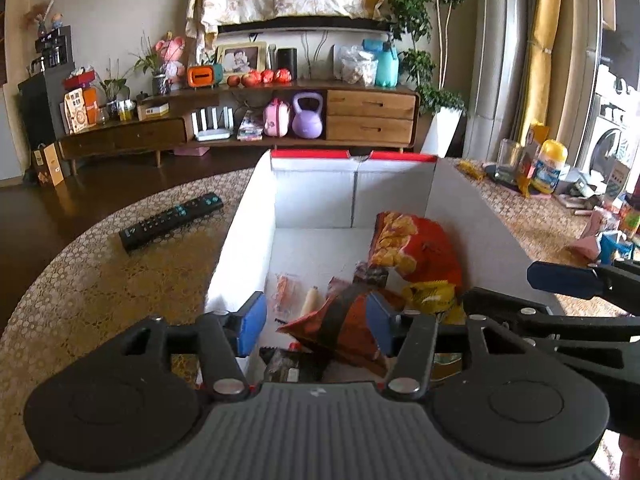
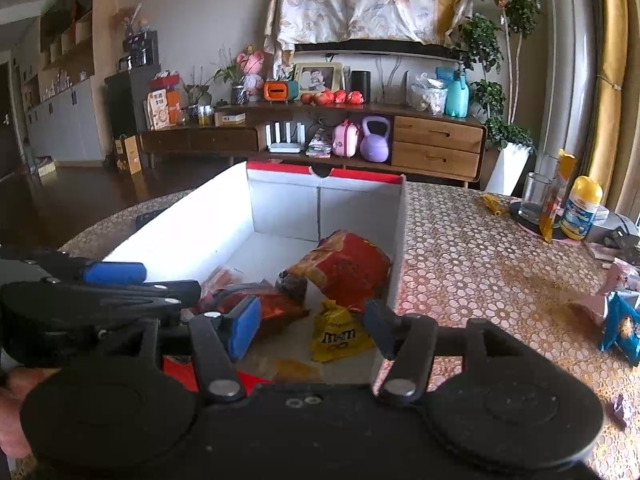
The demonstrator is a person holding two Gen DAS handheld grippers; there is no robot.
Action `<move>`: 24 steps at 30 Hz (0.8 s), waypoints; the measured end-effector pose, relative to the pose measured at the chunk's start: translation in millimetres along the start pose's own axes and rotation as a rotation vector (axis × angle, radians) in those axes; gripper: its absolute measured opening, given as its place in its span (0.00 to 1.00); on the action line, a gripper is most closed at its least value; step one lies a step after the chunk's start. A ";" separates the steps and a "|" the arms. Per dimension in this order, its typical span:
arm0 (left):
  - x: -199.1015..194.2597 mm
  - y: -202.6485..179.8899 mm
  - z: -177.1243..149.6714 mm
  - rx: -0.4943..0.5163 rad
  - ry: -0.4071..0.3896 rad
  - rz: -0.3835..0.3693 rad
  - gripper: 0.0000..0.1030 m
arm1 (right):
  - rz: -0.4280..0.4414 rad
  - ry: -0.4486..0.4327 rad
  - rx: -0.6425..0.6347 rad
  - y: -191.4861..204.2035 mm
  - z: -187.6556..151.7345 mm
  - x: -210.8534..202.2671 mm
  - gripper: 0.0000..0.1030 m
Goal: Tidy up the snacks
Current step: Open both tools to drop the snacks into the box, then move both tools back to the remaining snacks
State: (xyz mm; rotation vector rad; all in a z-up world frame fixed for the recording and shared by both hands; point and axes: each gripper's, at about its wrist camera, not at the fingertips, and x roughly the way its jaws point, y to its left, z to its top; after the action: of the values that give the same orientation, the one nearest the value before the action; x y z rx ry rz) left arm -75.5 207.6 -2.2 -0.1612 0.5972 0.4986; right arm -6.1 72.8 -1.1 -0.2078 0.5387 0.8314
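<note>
Where both grippers hang over the near end of the box, notes run near to far.

Left gripper (image 1: 316,326): black plastic body, ribbed grey top, blue rubbery pads; jaws apart, nothing pinched. A crumpled dark red snack bag (image 1: 340,328) lies below and between the pads; contact with the right pad cannot be told.

Right gripper (image 2: 310,330): same build, dusty black shell; jaws apart and gripping nothing, poised above the yellow candy bag (image 2: 338,334).

Yellow candy bag: glossy, soft, wrinkled at the top, flat on the box floor near the right wall.

Dark red snack bag: foil-like, creased, with a dark band across it; lies in the near left part of the box.

Small packets (image 1: 286,290): clear wrap with orange contents, just beyond the dark red bag on the box floor.

Big chip bag (image 2: 344,270): puffy, shiny red and orange, leaning into the right side of the box, mid-depth.

Box (image 2: 280,208): rectangular cardboard, matte white inside, red rim at the far end, open top; far half of the floor bare.

Table (image 2: 472,256): rounded edge, covered by a cloth with a small pebble-like gold pattern.

Remote (image 1: 172,222): long, flat, black, left of the box on the cloth.

Blue snack packs (image 2: 622,330): crinkled, on the cloth well right of the box.

Yellow-capped tub (image 2: 582,208): cylindrical, far right, beside a clear glass (image 2: 536,198).
</note>
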 end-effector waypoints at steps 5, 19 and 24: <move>-6.9 -9.9 3.6 0.015 -0.027 -0.008 0.53 | 0.007 -0.034 0.014 -7.0 0.4 -12.1 0.56; -30.3 -55.7 4.8 0.058 -0.103 -0.097 0.62 | -0.063 -0.110 0.140 -50.9 -9.6 -51.5 0.57; -36.5 -79.8 5.9 0.079 -0.133 -0.149 0.63 | -0.109 -0.126 0.189 -73.0 -18.4 -65.5 0.57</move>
State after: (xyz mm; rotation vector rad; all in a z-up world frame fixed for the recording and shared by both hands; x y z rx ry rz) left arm -59.2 125.2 23.9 -0.0959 0.4697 0.3383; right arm 5.6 -24.9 15.8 -0.0108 0.4797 0.6777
